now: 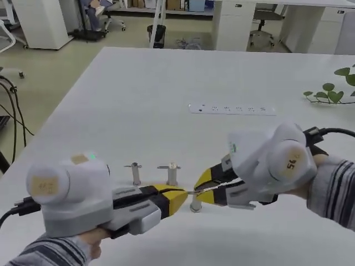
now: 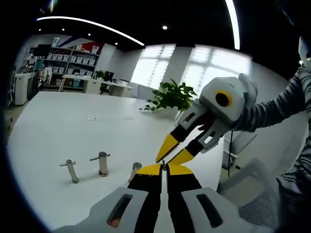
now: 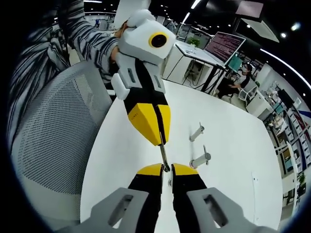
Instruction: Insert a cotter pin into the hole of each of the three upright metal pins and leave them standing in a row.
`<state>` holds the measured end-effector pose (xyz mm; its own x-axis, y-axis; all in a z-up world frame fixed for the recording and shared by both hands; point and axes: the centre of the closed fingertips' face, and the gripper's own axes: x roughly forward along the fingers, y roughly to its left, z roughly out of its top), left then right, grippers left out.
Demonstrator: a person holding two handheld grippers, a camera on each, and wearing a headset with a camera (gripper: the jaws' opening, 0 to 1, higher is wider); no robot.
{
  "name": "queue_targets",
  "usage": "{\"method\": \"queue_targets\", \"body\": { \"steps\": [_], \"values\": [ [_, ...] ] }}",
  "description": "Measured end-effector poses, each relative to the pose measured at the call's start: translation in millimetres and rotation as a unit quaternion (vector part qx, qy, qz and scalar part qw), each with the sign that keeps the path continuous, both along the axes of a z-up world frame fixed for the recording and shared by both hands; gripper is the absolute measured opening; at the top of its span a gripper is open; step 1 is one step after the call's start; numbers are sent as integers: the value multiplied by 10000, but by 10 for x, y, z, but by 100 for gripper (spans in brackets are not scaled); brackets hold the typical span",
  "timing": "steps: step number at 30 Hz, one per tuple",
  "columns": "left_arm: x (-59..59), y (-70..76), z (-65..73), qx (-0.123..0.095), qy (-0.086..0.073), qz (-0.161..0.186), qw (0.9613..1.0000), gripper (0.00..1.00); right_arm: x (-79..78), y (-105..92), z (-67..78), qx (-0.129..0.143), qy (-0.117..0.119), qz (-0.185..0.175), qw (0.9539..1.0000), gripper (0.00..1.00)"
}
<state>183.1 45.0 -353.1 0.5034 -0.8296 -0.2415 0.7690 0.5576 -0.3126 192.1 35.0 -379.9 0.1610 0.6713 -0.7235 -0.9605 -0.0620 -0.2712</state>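
White bench (image 1: 138,100) stretched away under the person's two sleeved arms, bare but for a few small parts. Nearest, the left gripper (image 1: 180,195) had its yellow fingers (image 1: 166,200) pressed together on one end of a cotter pin (image 3: 164,154). The right gripper (image 1: 201,187) met it tip to tip. Its fingers (image 1: 206,178) stood narrow with the wire's other end lying between them, though I could not tell whether they actually pinched it. The cotter pin hung level in the air between the two tips, just above the bare metal pin (image 1: 196,206). That pin stood upright on the bench directly below, with nothing that I could see through its hole. Just beyond, the middle metal pin (image 1: 172,173) and the end metal pin (image 1: 135,173) stood upright side by side. In the left gripper view each showed a thin crosspiece through its top, so I took those two as done. By my reckoning two of the three were fitted and the last was in hand. The wire had yet to be lined up and pushed through, and the nearest pin sat a little forward of the others, so the row might want straightening. Farther off lay a white power strip (image 1: 232,109). A trailing plant (image 1: 333,94) sat at the right edge, with office desks (image 1: 238,22) and chairs behind.
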Motion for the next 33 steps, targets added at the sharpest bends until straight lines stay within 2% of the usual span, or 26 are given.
{"method": "queue_targets", "body": {
  "steps": [3,8,14,16,19,21,24,28,31,33],
  "values": [
    [-22,-3,-19,178,-157,-252,9994,0,-25,-4,-2,19,59,60,10000,0],
    [-72,-20,-31,368,-305,-545,9974,0,-87,-11,-12,1,179,178,9997,0],
    [-166,-37,-85,673,-486,-906,9924,0,-189,-29,-42,-108,351,351,9987,0],
    [-194,-24,-118,772,-500,-965,9911,0,-228,-29,-44,-150,350,442,9983,0],
    [-208,-15,-131,782,-472,-919,9916,0,-255,-25,-41,-183,309,506,9981,0],
    [-200,-16,-133,891,-620,-845,9905,0,-244,-22,-41,-198,276,479,9983,0],
    [-150,-9,-145,1002,-720,-692,9899,1,-243,-28,-51,-248,229,499,9982,0],
    [-114,-10,-163,1023,-674,-591,9907,3,-232,-33,-46,-248,163,481,9984,0],
    [-90,-16,-184,1099,-743,-510,9898,5,-196,-49,-40,-236,91,424,9988,0],
    [-68,-18,-203,1119,-763,-428,9899,11,-175,-61,-37,-205,83,368,9991,0]
  ]
}}
